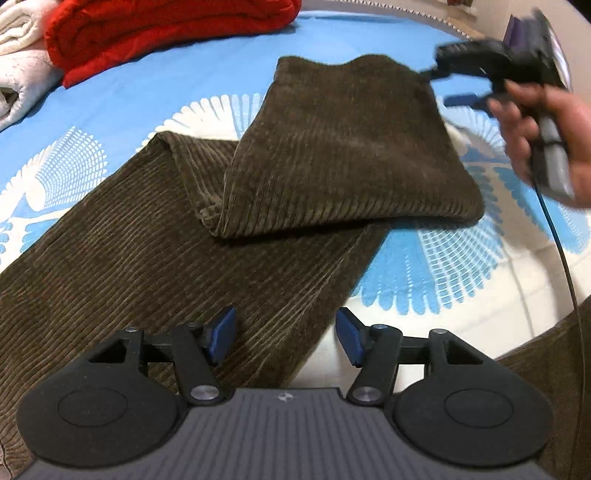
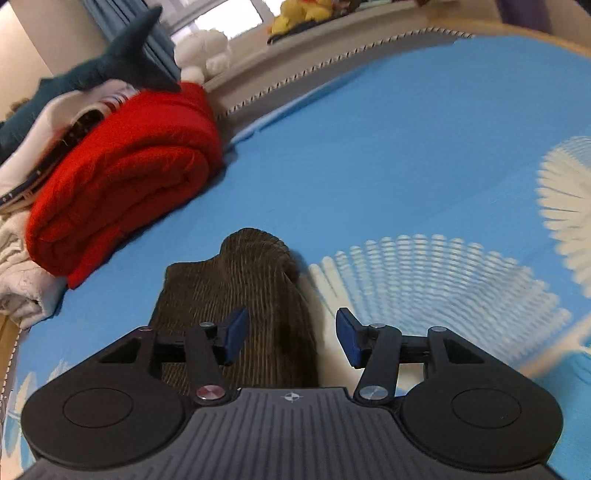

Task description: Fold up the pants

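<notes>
Brown corduroy pants [image 1: 207, 236] lie on the blue and white bedspread [image 1: 443, 266], one end folded back over the middle as a thick flap [image 1: 343, 147]. My left gripper [image 1: 286, 334] is open and empty, low over the pants' near edge. My right gripper [image 1: 448, 83] shows blurred at the flap's far right corner, open, held by a hand [image 1: 539, 122]. In the right wrist view the right gripper [image 2: 291, 338] is open and empty just above the raised corner of the pants [image 2: 255, 288].
A folded red blanket [image 1: 159, 33] and a white blanket [image 1: 22, 70] lie at the bed's far left; both show in the right wrist view, the red one [image 2: 122, 184] under a plush shark [image 2: 110, 70]. A cable [image 1: 565, 258] hangs at the right.
</notes>
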`<move>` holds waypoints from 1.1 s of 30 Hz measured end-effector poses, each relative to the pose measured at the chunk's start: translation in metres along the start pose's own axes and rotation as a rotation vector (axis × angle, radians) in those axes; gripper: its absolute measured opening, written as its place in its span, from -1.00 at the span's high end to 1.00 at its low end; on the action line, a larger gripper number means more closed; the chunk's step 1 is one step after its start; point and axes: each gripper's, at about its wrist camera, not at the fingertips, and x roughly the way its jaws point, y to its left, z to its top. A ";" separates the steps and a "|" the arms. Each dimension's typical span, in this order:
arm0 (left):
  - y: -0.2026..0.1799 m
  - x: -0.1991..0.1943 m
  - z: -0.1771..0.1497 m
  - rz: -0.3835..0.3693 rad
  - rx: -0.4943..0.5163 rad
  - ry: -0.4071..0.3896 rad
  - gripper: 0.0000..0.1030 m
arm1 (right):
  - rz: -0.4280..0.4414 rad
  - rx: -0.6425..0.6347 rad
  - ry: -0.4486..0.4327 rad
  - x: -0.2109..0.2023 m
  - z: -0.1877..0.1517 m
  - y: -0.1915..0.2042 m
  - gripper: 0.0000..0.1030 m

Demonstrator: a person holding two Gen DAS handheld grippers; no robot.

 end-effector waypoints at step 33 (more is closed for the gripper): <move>0.031 -0.036 -0.038 -0.305 0.333 0.032 0.79 | -0.561 0.462 -0.147 -0.215 -0.074 -0.189 0.89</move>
